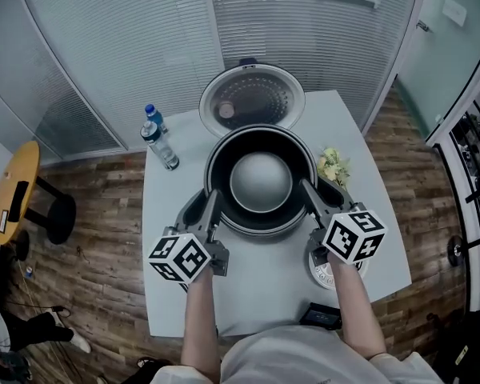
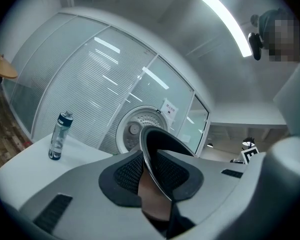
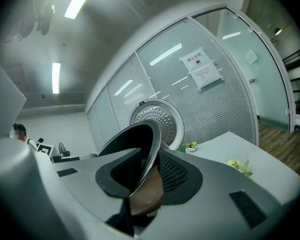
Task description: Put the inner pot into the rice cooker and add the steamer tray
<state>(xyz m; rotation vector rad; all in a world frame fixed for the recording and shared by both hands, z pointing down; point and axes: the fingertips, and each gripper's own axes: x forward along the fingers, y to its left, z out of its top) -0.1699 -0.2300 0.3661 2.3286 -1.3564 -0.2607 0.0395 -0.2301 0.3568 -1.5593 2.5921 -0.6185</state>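
Inner pot (image 1: 260,184) is round, dark inside with a thin shiny metal rim, and it's over the rice cooker (image 1: 260,230) mid-table; I can't tell if it's fully seated. My left gripper (image 1: 210,206) and right gripper (image 1: 308,194) each pinch the rim on opposite sides, meshed black pads clamped on it. The cooker's round perforated lid (image 1: 252,96) stands open behind. The table (image 1: 264,294) is plain white, with a clear bottle (image 1: 158,138) left and small flowers (image 1: 334,166) right, on a wood-plank floor (image 1: 104,214) by a curved glass wall (image 1: 128,38) with fine blinds.
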